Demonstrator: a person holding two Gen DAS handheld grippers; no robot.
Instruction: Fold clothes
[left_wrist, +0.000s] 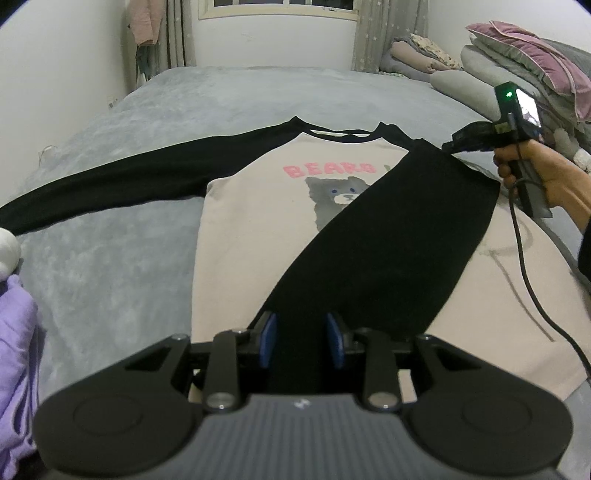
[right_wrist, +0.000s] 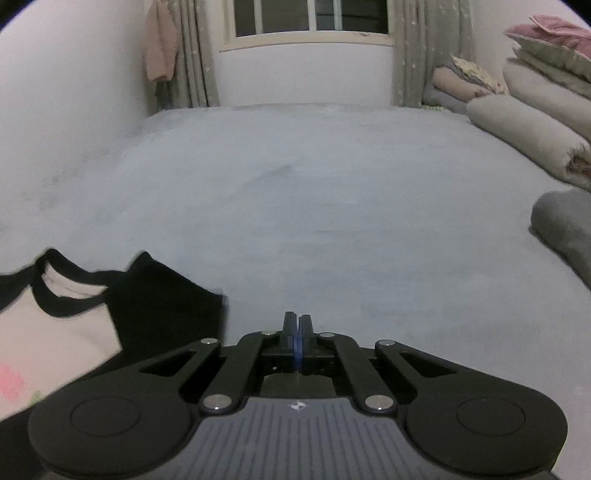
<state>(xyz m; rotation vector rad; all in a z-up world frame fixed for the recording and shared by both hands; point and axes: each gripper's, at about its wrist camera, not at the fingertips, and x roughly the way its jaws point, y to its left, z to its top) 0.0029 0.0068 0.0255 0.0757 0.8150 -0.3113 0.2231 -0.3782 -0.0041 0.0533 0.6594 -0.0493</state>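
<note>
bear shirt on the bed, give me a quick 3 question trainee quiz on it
1. True or false: both black sleeves of the beige bear-print raglan shirt are folded across its front.
2. Which tongs are fully shut with nothing between them: A) left tongs B) right tongs?
3. Fill in: the shirt lies on a grey plush ____.

Key: 1 false, only the right-hand sleeve crosses the front; 2 B; 3 bedspread.

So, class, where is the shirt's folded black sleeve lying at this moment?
In the left wrist view the folded sleeve lies diagonally across the beige shirt, covering part of the bear print, its cuffed end between the left gripper fingers.
</note>
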